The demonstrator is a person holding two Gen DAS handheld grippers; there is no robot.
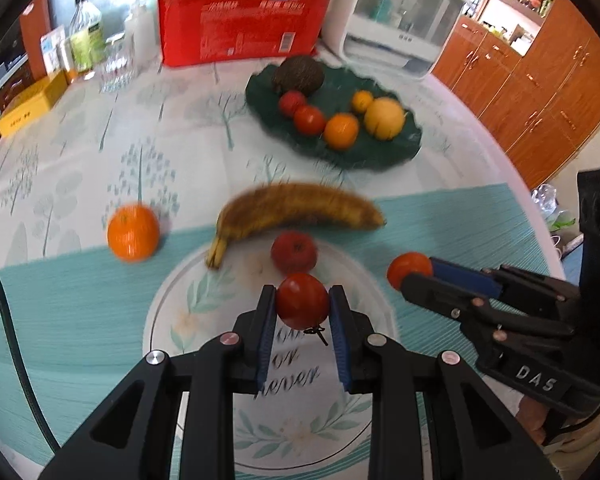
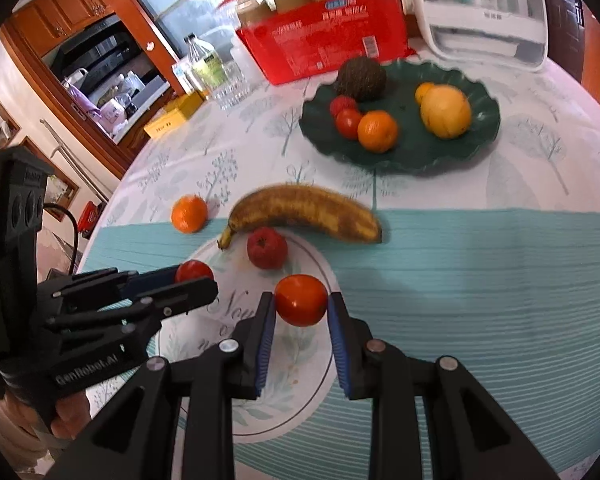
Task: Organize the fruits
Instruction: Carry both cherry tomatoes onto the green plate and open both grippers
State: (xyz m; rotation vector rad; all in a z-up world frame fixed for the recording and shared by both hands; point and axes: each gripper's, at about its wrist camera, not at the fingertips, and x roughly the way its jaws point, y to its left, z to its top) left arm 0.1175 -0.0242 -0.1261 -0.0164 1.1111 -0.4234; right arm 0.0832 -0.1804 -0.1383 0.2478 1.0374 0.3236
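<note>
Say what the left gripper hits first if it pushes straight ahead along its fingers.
Probably the red apple just beyond the tomato that the left gripper already holds; the banana lies behind it. Height above the table is unclear.

1. A red carton point(image 1: 242, 26) of packaged goods stands at the far edge of the counter point(image 1: 100, 152), which wears a pale cloth printed with trees.
2. Just right of the carton sits a white appliance point(image 1: 404, 20) with a clear window.
3. Left of the carton are a clear plastic bottle point(image 1: 86, 36) with a green label and a ribbed drinking glass point(image 1: 118, 66).
4. A yellow box point(image 1: 32, 104) lies at the far left edge.
5. Brown wooden cabinets point(image 1: 540, 92) line the wall on the right.
6. A teal striped mat point(image 2: 480, 280) covers the near part of the counter.
</note>
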